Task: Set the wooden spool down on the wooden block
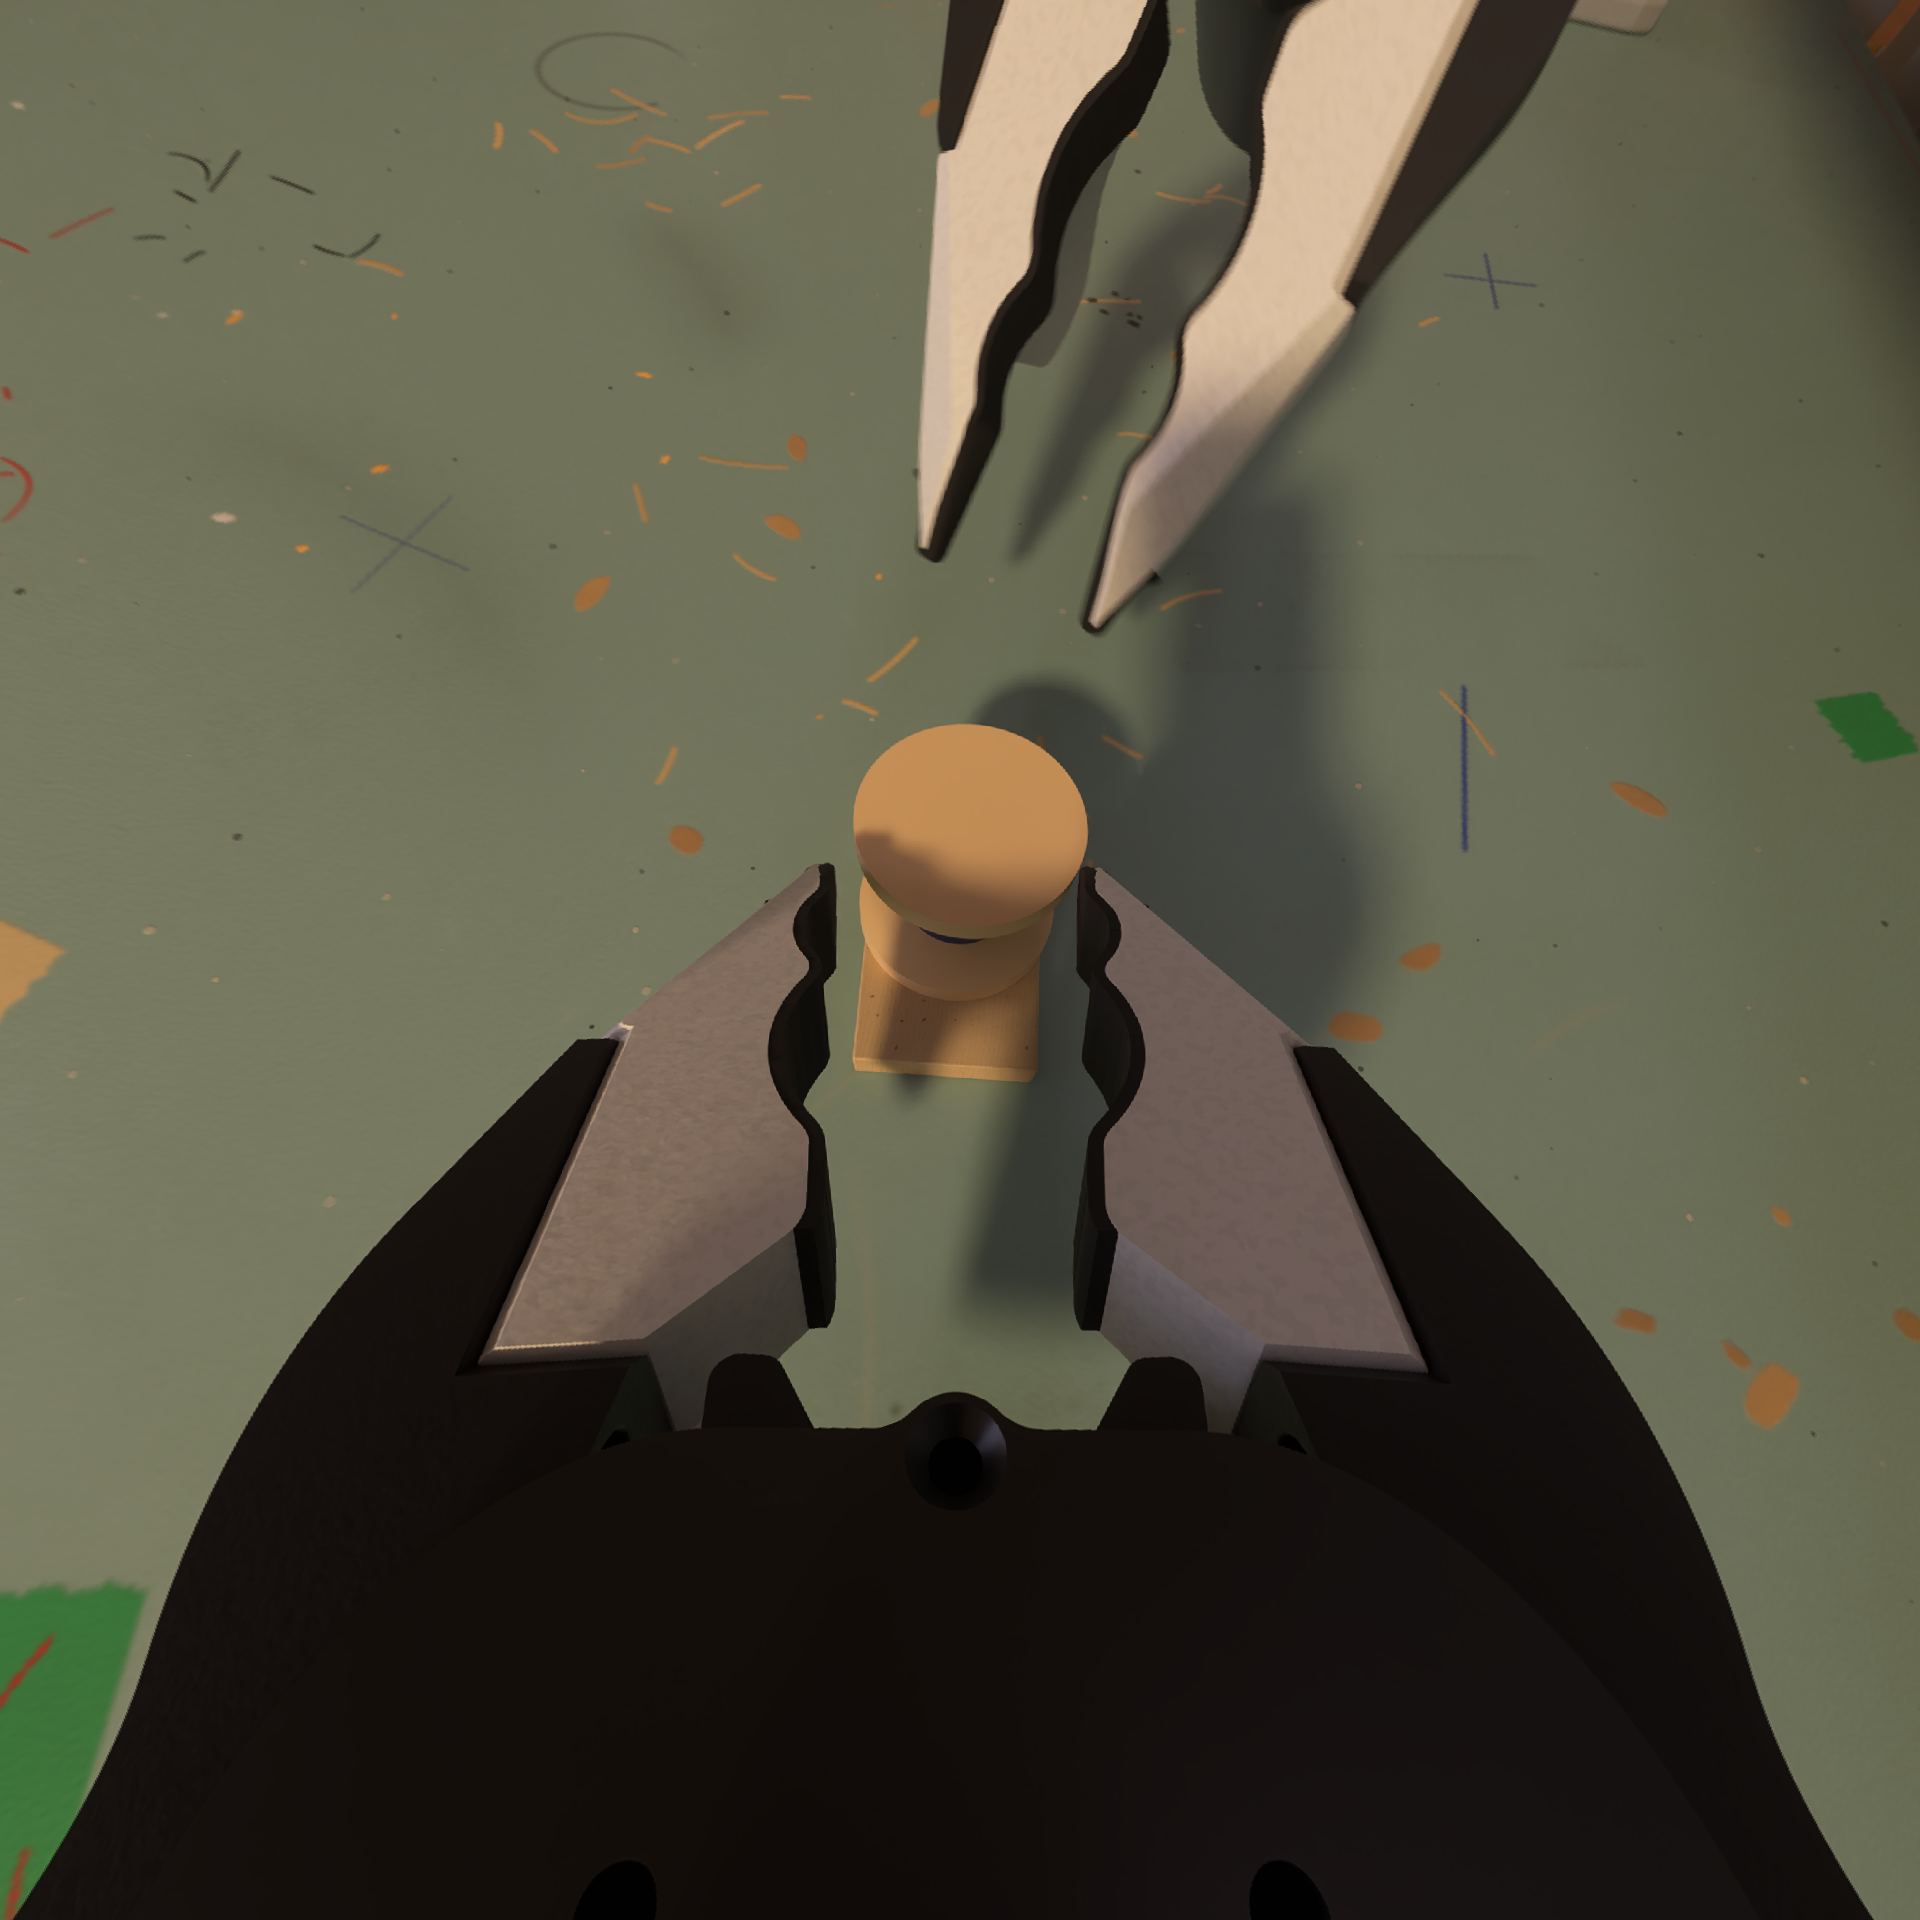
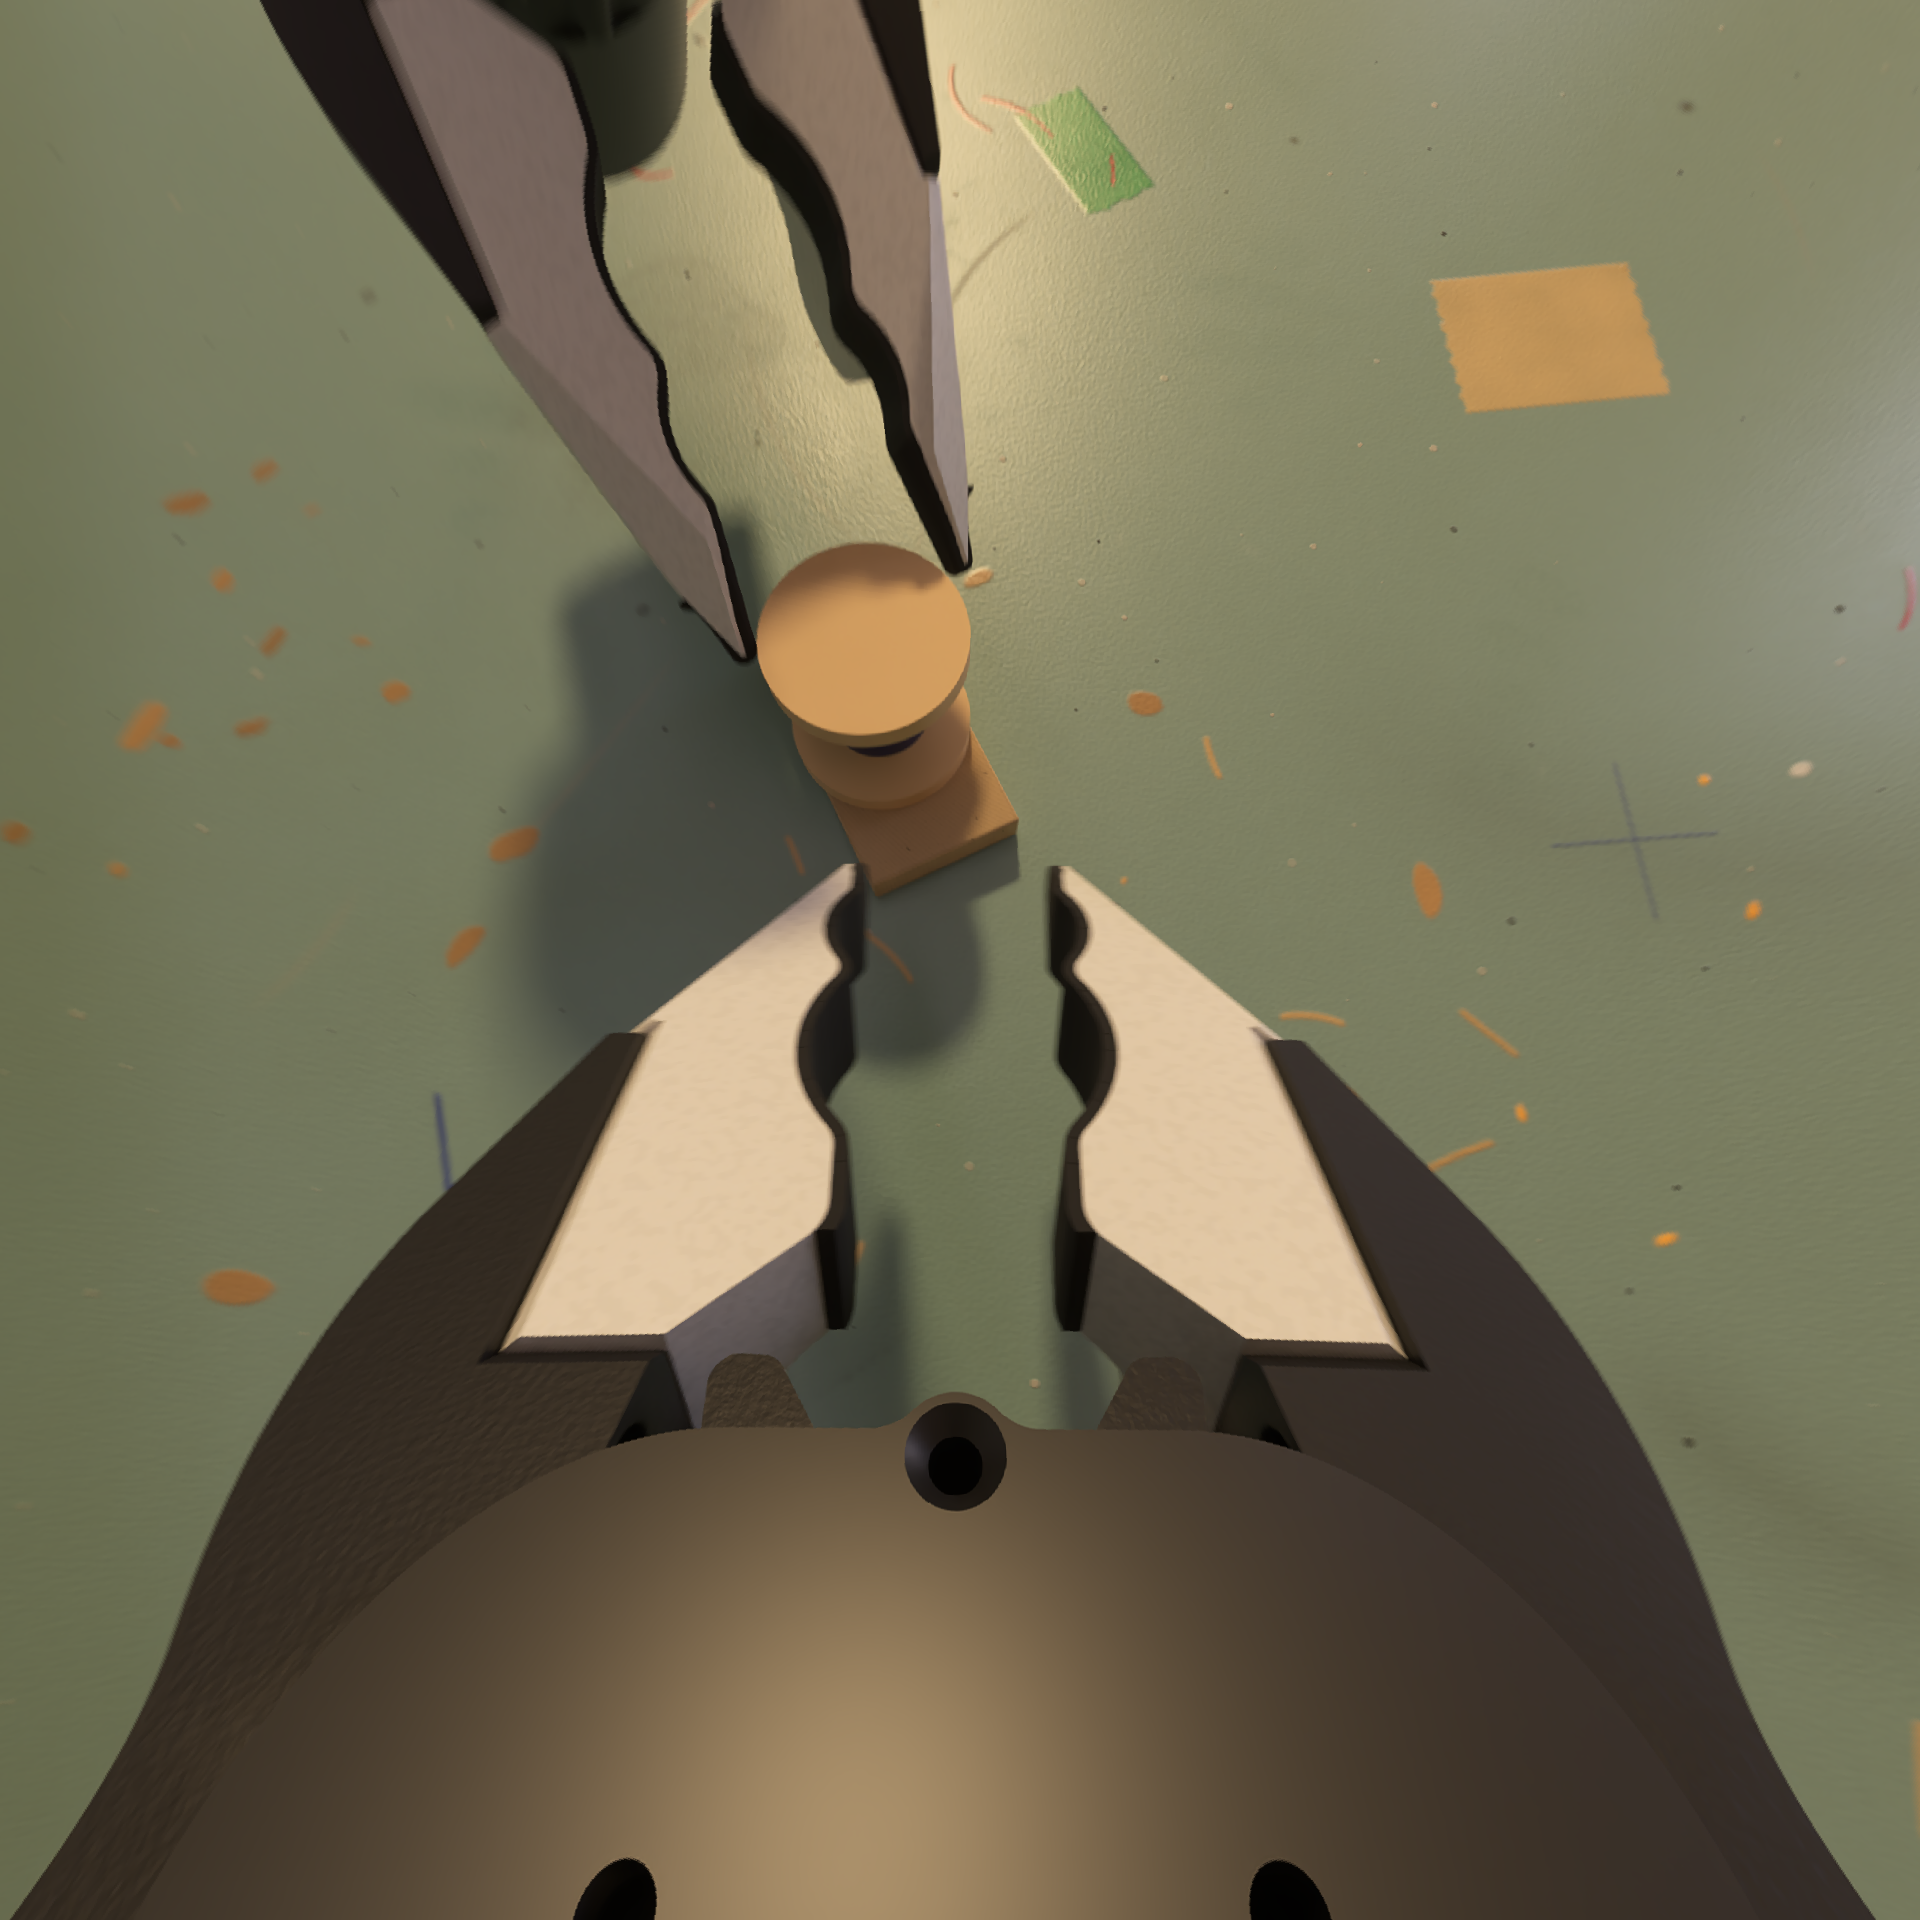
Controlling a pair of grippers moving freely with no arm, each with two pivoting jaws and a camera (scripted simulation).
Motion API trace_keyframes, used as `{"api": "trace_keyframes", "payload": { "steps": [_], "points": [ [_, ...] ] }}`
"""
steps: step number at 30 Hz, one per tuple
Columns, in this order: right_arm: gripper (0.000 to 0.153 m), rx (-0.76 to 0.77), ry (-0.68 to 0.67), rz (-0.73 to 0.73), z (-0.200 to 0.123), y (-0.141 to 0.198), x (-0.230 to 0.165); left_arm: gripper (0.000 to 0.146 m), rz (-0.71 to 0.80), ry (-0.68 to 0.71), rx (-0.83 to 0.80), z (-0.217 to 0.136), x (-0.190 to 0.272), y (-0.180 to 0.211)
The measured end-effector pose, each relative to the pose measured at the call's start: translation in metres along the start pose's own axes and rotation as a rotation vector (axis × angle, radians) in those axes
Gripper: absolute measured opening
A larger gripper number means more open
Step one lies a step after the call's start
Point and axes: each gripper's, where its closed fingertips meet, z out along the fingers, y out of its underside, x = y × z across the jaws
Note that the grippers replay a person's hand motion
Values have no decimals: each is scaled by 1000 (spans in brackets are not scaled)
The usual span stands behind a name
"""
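The wooden spool stands upright on the small flat wooden block, which lies on the green mat. My left gripper is open, with one fingertip on each side of the spool; I cannot tell whether they touch it. My right gripper is open and empty, just short of the block and the spool. In the left wrist view the right gripper hangs beyond the spool. In the right wrist view the left gripper straddles the spool from the far side.
The green mat is speckled with orange flecks and pen marks. Green tape patches and an orange rectangular patch lie flat on it. The two grippers face each other closely over the spool.
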Motion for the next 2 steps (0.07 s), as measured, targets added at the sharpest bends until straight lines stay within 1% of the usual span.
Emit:
{"api": "trace_keyframes", "payload": {
  "steps": [2],
  "points": [
    [61,-35,53,-83,4,4,2,46,15,-9,1,-2,0,-3]
  ]
}}
